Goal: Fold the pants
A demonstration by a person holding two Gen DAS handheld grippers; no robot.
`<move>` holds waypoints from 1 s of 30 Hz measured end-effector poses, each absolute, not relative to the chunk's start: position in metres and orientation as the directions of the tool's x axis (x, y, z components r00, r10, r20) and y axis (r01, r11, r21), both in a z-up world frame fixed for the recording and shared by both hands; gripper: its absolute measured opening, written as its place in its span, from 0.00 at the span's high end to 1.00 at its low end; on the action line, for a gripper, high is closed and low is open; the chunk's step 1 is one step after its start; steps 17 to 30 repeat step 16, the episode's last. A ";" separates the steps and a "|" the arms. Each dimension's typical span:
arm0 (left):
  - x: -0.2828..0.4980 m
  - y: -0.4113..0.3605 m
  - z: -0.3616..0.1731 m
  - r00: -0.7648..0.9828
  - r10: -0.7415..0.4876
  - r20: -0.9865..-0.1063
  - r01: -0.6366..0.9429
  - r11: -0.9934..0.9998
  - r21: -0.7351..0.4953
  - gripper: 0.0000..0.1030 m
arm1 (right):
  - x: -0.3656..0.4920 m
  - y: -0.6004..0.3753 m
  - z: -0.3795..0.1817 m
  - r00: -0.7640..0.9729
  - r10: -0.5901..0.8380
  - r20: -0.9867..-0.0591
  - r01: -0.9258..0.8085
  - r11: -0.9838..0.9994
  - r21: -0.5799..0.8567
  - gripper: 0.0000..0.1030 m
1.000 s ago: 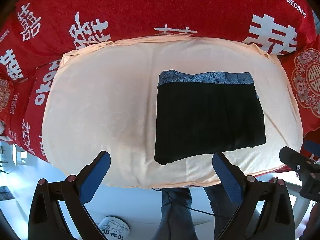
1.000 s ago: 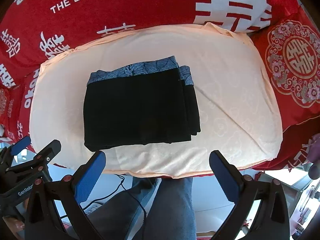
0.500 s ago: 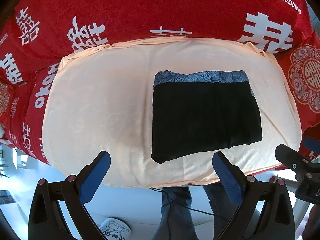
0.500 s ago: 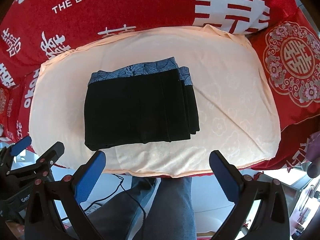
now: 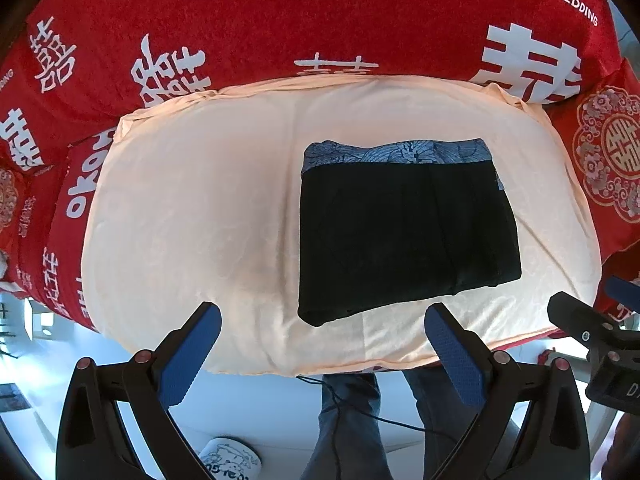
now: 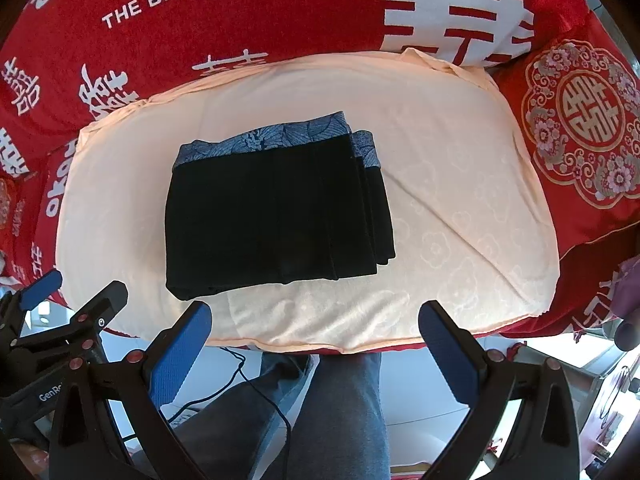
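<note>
Setting: cushioned seat, daylight.
Peach cushion (image 5: pixel 192 208) on red printed cover (image 5: pixel 280 28); pale floor (image 5: pixel 260 412) beyond its near edge, brightly lit.

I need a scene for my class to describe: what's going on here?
A person holds two grippers above a peach cloth on a red wedding-print cover. The black pants lie folded into a neat rectangle, blue patterned waistband at the far edge. Left gripper and right gripper hover open, touching nothing.
</note>
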State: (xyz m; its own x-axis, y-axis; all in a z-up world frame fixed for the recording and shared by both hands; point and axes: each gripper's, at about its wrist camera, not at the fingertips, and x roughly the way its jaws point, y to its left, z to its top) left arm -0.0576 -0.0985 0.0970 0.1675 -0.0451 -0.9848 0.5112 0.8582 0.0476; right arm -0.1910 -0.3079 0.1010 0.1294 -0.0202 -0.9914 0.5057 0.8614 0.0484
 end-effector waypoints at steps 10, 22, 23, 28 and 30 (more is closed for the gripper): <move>-0.057 -0.099 0.099 0.169 -0.070 -0.983 0.510 0.860 0.027 0.01 | -0.187 -0.305 0.100 0.124 -0.031 -0.992 0.488 0.872 0.033 0.00; -0.055 -0.099 0.100 0.176 -0.073 -0.982 0.516 0.856 0.029 0.01 | -0.185 -0.306 0.099 0.120 -0.034 -0.992 0.488 0.872 0.029 0.00; -0.055 -0.099 0.100 0.176 -0.073 -0.982 0.516 0.856 0.029 0.01 | -0.185 -0.306 0.099 0.120 -0.034 -0.992 0.488 0.872 0.029 0.00; -0.055 -0.099 0.100 0.176 -0.073 -0.982 0.516 0.856 0.029 0.01 | -0.185 -0.306 0.099 0.120 -0.034 -0.992 0.488 0.872 0.029 0.00; -0.055 -0.099 0.100 0.176 -0.073 -0.982 0.516 0.856 0.029 0.01 | -0.185 -0.306 0.099 0.120 -0.034 -0.992 0.488 0.872 0.029 0.00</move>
